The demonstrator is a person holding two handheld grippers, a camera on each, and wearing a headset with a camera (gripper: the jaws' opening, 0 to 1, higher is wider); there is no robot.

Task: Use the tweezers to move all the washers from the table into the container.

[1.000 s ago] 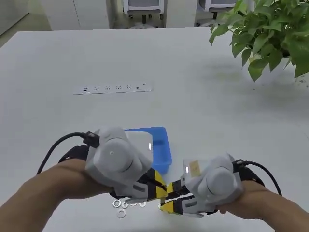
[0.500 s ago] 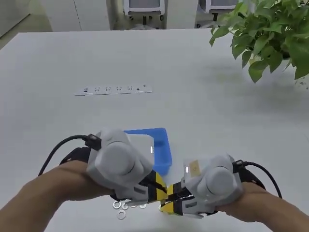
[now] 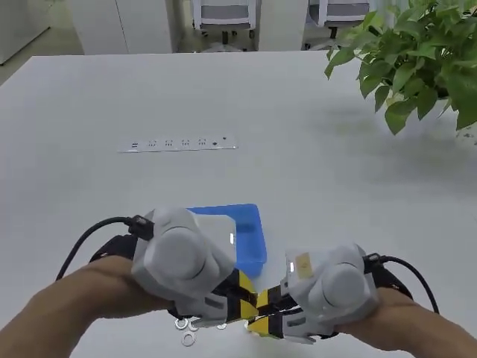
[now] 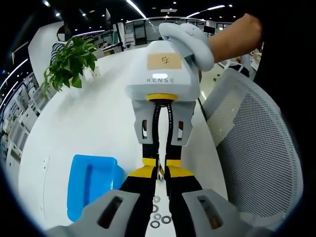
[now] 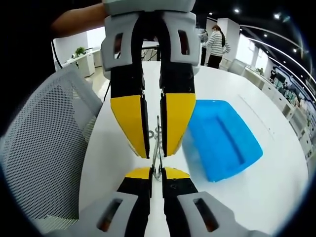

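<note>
Both tongs are meeting tip to tip around the tweezers point(image 5: 157, 148) above the table point(image 3: 313, 171).
The right tongs point(image 5: 157, 174) are clamping the near end of the tweezers, whose thin metal arms are reaching forward into the narrow gap of the left tongs point(image 4: 159, 173); whether the left tongs are pinching them I cannot tell. The washers point(image 3: 191, 326) are lying in a small cluster on the table just under the left tongs. The blue container point(image 3: 252, 237) is sitting just beside the meeting tips, on the side away from the person.
</note>
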